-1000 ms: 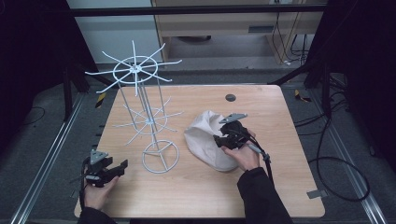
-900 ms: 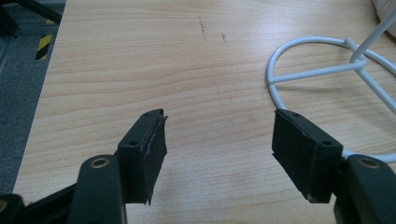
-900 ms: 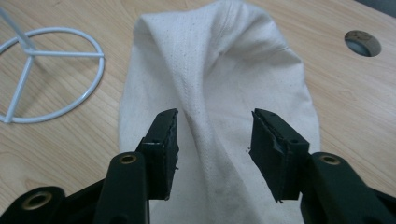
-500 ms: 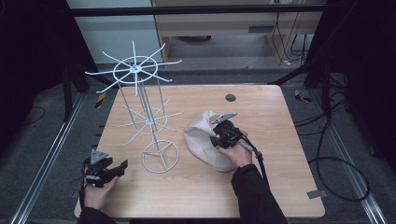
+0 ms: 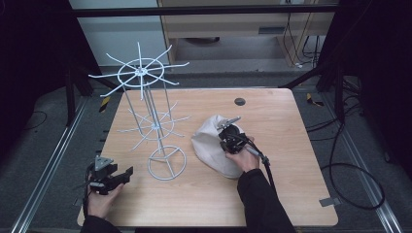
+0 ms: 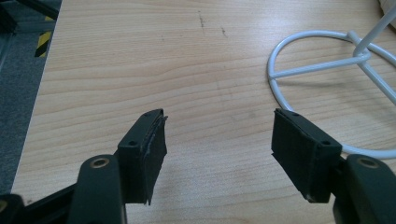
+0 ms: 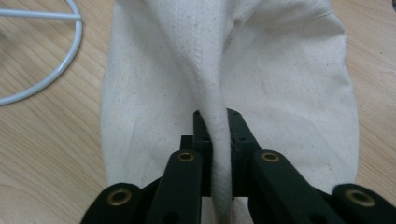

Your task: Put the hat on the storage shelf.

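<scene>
A cream cloth bag lies crumpled on the wooden table, right of centre. My right gripper rests on top of it. Its jaws have just been closing, and in the right gripper view they pinch a raised fold of the cream cloth bag, with my right gripper shut on it. A white wire rack with spoked tiers stands left of the bag on a ring base. My left gripper sits near the front left corner, and in its own view my left gripper is open over bare wood.
A small dark round disc lies on the table near its far edge. The rack's ring base lies just beyond the left jaws. Black cables run over the floor to the right. Metal rails border the table on both sides.
My right gripper has sunk a little onto the bag and shifted left, and its jaws have closed on a fold of the cloth. The left hand has stayed still.
</scene>
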A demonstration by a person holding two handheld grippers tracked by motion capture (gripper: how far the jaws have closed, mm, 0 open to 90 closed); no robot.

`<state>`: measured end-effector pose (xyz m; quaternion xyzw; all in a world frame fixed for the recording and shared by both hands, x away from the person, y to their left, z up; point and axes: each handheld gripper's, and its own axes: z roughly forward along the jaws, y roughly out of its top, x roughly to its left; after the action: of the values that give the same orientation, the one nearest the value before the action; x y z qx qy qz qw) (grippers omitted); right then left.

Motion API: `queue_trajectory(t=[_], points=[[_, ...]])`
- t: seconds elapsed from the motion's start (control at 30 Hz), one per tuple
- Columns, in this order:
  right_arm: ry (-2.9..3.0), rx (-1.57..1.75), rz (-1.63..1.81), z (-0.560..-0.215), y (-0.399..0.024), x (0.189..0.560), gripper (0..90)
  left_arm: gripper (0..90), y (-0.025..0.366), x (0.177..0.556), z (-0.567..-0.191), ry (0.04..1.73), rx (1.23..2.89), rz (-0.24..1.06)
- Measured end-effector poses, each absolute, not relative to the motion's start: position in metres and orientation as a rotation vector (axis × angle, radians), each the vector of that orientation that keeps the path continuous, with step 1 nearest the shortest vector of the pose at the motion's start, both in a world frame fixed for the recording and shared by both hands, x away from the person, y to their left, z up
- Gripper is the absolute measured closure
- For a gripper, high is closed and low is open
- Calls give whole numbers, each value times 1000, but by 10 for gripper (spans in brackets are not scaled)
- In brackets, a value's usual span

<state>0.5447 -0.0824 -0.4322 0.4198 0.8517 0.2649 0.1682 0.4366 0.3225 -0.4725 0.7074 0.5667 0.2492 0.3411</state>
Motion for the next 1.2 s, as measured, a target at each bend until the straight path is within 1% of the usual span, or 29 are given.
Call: queue_trajectory(t=[0.13, 0.57, 1.2], points=[[2428, 1201, 740, -432, -82, 546, 877, 350, 323, 437, -473, 1477, 1843, 649], [2423, 1173, 796, -421, -87, 539, 882, 355, 322, 437, -473, 1484, 1842, 644], [2316, 1101, 983, -388, -114, 510, 883, 357, 322, 437, -473, 1487, 1847, 648]])
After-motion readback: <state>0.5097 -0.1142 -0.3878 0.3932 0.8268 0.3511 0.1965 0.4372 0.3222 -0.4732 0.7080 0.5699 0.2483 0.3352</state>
